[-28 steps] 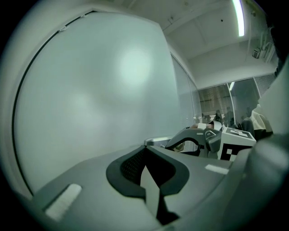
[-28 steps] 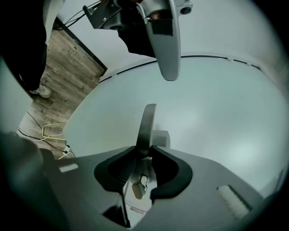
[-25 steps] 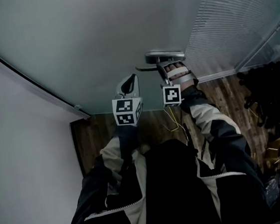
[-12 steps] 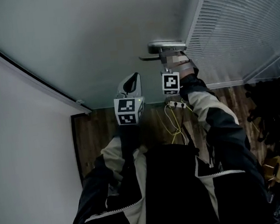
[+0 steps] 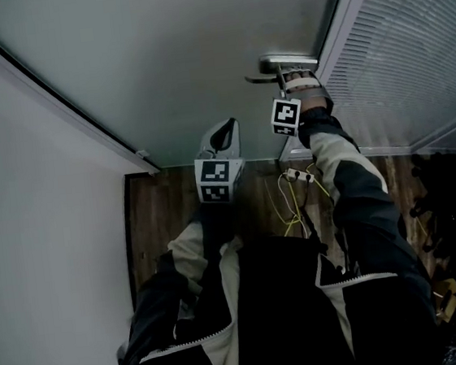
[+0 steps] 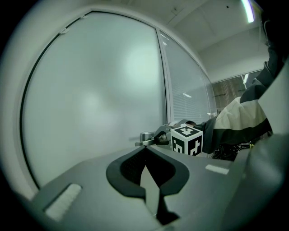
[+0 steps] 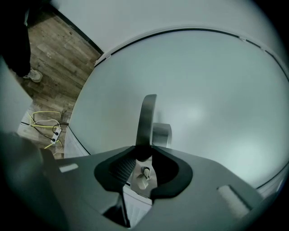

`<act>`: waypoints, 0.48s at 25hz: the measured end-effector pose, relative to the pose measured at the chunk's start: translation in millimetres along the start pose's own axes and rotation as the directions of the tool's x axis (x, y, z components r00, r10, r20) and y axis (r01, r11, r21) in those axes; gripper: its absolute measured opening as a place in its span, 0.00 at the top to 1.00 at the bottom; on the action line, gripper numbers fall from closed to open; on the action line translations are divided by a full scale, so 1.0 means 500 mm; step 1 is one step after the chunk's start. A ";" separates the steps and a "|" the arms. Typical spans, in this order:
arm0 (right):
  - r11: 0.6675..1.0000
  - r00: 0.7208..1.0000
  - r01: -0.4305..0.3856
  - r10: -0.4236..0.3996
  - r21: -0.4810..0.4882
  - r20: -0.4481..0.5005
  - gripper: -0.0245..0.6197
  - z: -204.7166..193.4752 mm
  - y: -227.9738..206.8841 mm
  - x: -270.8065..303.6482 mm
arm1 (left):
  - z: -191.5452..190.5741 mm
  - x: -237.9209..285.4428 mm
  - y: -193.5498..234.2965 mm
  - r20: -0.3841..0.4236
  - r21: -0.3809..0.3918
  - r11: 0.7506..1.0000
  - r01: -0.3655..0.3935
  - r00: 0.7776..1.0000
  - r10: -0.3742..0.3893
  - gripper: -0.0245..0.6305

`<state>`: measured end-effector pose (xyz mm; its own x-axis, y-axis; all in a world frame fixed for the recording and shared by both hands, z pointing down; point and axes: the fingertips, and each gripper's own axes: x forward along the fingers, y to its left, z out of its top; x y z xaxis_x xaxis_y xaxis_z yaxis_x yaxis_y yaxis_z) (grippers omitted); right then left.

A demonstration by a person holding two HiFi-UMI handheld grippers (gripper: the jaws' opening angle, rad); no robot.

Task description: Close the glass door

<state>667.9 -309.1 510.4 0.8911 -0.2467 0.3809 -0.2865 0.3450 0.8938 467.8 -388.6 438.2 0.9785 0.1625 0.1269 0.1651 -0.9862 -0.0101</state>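
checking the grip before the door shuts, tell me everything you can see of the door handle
The door handle is a slim lever of silvery metal on a silver mount, fixed to the frosted glass door. In the right gripper view it runs upward from the jaws of the right gripper, which are closed on it. Nothing else touches it.

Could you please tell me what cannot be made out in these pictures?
- Head view: right claw tips, too small and dim against the handle.
- All views: whatever lies behind the glass door; frosting blocks it.
- Head view: dark clutter, cut by right edge, too dim.
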 end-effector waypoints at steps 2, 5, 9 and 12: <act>1.000 1.000 -0.001 0.001 -0.003 -0.006 0.79 0.000 -0.003 0.005 | 0.001 -0.006 0.009 0.003 0.002 1.000 -0.008 1.000 0.008 0.96; 1.000 1.000 -0.004 0.004 -0.012 -0.008 0.78 -0.002 -0.007 0.013 | 0.001 -0.011 0.019 0.002 -0.002 1.000 -0.019 1.000 0.019 0.96; 1.000 1.000 -0.005 0.005 -0.016 -0.017 0.78 0.004 -0.010 0.025 | -0.015 -0.017 0.031 -0.010 0.000 1.000 -0.027 1.000 0.027 0.96; 1.000 1.000 -0.011 0.011 -0.002 -0.016 0.78 0.001 -0.014 0.029 | -0.011 -0.019 0.034 -0.013 0.001 1.000 -0.031 0.999 0.031 0.96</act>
<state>682.7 -315.7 509.7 0.8934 -0.2283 0.3871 -0.2959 0.3495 0.8890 460.8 -406.9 442.1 0.9815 0.1312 0.1396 0.1346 -0.9908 -0.0152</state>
